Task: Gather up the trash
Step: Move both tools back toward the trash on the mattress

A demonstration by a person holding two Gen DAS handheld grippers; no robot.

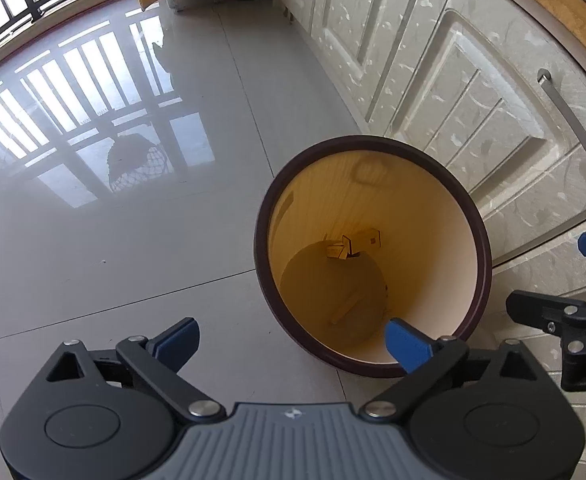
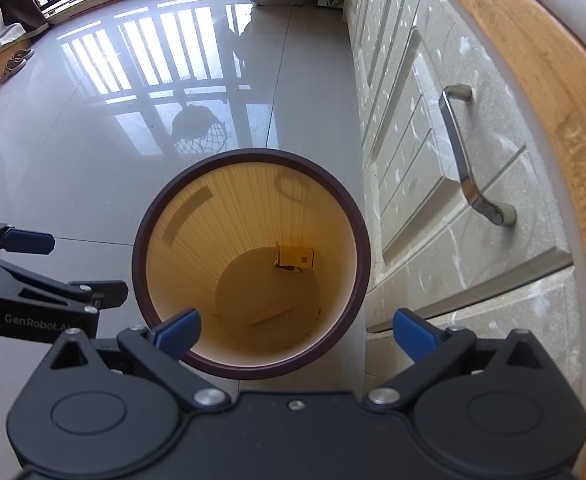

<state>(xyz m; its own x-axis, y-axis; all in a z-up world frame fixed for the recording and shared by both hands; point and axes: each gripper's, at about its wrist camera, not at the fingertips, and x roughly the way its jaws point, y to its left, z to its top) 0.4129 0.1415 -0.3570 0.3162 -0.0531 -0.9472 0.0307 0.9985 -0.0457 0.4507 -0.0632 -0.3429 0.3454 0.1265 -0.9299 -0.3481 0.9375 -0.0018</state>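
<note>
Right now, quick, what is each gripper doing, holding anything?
Left gripper: open, fingers spread wide, nothing between them.
Right gripper: open, fingers spread wide, nothing held, above the trash bin.

Black tongs (image 2: 295, 332) with blue pads (image 2: 181, 330), silver screws, white "GenRobot.AI" lettering on the left tongs (image 2: 41, 276)

A small box (image 2: 296, 257) lies in the bin (image 2: 141, 240), beside the cabinet (image 2: 413, 200).
</note>
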